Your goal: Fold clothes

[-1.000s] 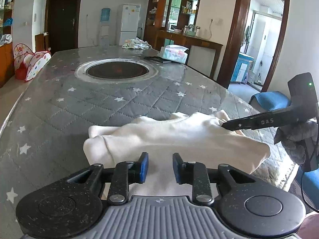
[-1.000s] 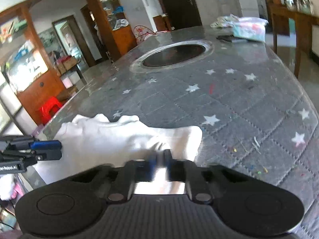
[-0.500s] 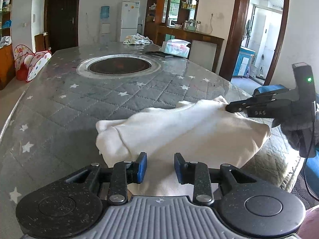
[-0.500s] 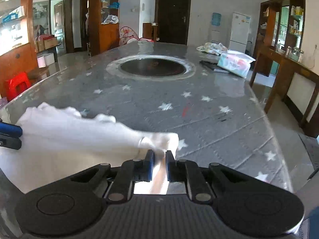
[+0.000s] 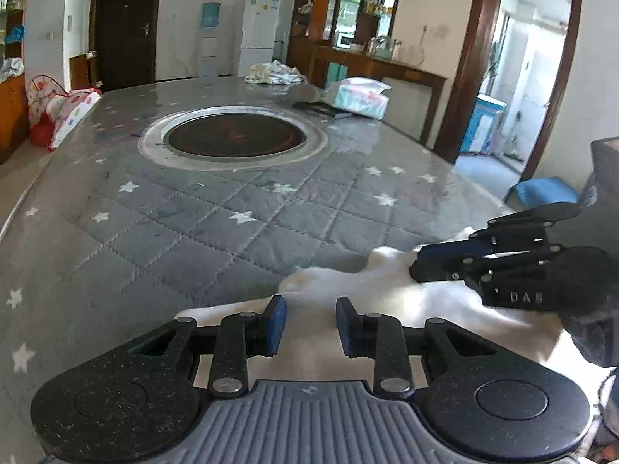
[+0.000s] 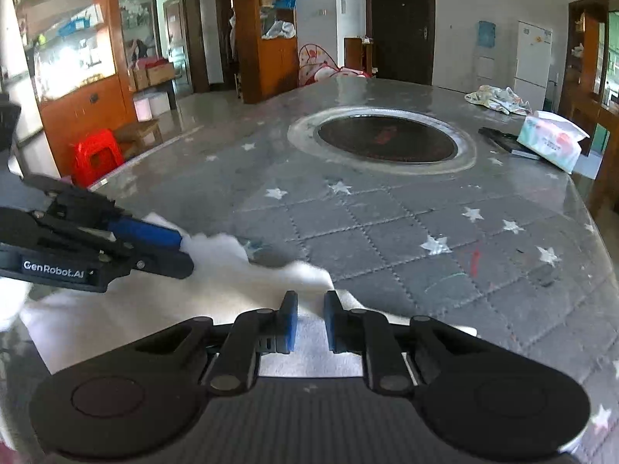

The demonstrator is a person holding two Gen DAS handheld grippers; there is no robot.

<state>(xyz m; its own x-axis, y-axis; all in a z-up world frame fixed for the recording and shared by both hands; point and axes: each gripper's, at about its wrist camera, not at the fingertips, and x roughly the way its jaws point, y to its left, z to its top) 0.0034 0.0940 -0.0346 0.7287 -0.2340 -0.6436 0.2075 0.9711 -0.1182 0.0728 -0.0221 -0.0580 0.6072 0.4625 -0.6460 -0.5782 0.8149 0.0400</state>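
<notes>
At 6 o'clock on worktop: white garment bunched. Left tongs wide, right tongs narrow; neither grips. Advice: pinch opposite corners, tension evenly.

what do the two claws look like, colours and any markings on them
Both are matte black with fine speckles: two round discs at the base, jointed linkage bars with silver rivets, and blue pads on the fingertips. A ribbed grey panel sits behind each. The left claw carries white "GenRobot.AI" lettering on its side, read in the right wrist view. The right claw shows partial letters, "DAS", upside down. A grey glove holds it.
</notes>
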